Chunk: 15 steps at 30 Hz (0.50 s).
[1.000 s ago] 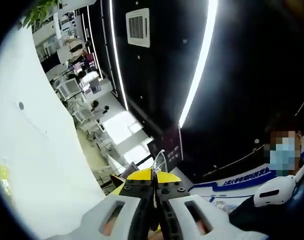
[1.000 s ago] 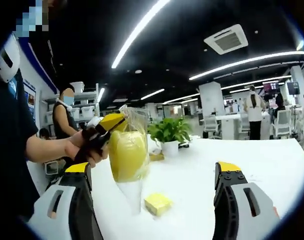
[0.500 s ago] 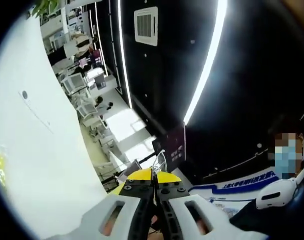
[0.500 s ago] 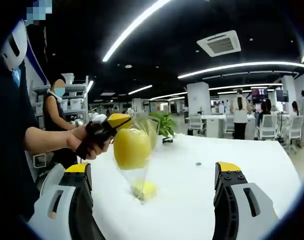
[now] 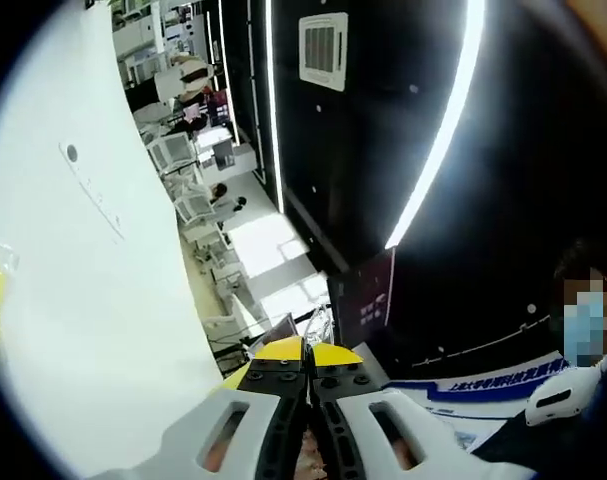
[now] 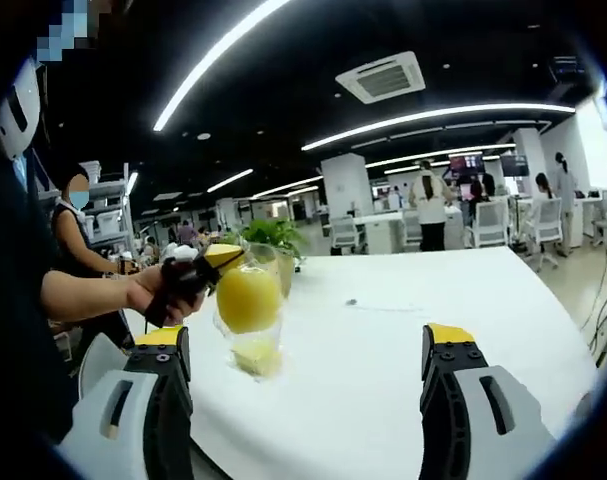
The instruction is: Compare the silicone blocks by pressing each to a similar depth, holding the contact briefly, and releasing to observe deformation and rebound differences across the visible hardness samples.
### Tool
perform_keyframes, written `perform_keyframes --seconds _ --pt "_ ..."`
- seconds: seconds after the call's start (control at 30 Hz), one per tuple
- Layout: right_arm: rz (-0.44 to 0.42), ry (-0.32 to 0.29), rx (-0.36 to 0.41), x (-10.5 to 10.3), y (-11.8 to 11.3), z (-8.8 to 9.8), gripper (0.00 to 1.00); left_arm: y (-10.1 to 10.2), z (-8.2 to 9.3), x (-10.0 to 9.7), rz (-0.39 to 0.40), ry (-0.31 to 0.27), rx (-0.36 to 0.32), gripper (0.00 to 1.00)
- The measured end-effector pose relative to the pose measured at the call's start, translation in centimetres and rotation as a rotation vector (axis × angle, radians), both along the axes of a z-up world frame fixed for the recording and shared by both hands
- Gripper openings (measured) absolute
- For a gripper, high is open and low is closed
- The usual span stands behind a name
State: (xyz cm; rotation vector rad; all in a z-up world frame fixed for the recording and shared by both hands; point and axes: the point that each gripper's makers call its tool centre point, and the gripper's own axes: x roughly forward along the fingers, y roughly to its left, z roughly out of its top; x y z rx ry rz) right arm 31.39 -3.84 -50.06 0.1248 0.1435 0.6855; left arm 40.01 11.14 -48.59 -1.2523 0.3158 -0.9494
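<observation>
Since 1 s ago: the bag [image 6: 249,305] has come down; it hung clear of the table [image 6: 383,340] with the loose block [image 6: 255,356] lying apart, and now its bottom sits over or on that block. Contact can't be confirmed.

Right gripper view, left to right:
- Person's hand [image 6: 153,292] holds the left gripper [image 6: 218,262], yellow tips pinched on the top of the clear plastic bag.
- Bag holds a rounded yellow block [image 6: 247,298], hanging just above the pale yellow block on the white table.
- Plant [image 6: 268,235] behind the bag.
- Right gripper [image 6: 308,350]: jaws wide apart, nothing between them, bag well ahead of them and nearer the left jaw.
- Small dark mark on the table mid-distance; office desks and people in the far background.

Left gripper view: left gripper [image 5: 305,352] jaws closed together, a bit of clear plastic showing past the tips. Camera points up at the ceiling light strips. White table edge on the left, with a yellow patch at its far-left edge. A blue-and-white banner [image 5: 483,385] at lower right has writing, too small to read.

No legible labels on the blocks or bag.
</observation>
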Motion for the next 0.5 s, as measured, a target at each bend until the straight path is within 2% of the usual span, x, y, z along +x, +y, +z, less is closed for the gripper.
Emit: perform_keyframes --seconds 0.07,0.1,0.2,0.23,0.3,0.43,0.5 --pt "0.005 0.003 -0.011 -0.5 -0.4 -0.2 0.92 0.1 -2.1 0.8 0.042 0.053 0.011 0.0" --pt "0.005 0.017 -0.041 -0.9 -0.5 -0.7 0.91 0.1 -2.9 1.1 0.055 0.076 0.01 0.0" --pt "0.006 0.011 -0.08 -1.3 -0.9 -1.1 0.91 0.0 -6.0 1.7 0.076 0.176 0.009 0.0" --pt "0.004 0.015 -0.085 -1.4 -1.1 -1.3 0.91 0.0 -6.4 1.8 0.074 0.175 0.004 0.0" --pt "0.0 0.026 -0.086 -1.5 -1.5 -1.6 0.9 0.1 -8.0 2.3 0.099 0.243 -0.003 0.0" --pt "-0.018 0.043 -0.058 -1.2 -2.4 -1.6 0.89 -0.2 -10.0 3.1 0.118 0.272 0.003 0.0" --pt "-0.026 0.044 -0.043 -1.0 -2.8 -1.4 0.89 -0.2 -11.3 3.6 0.137 0.305 0.013 0.0"
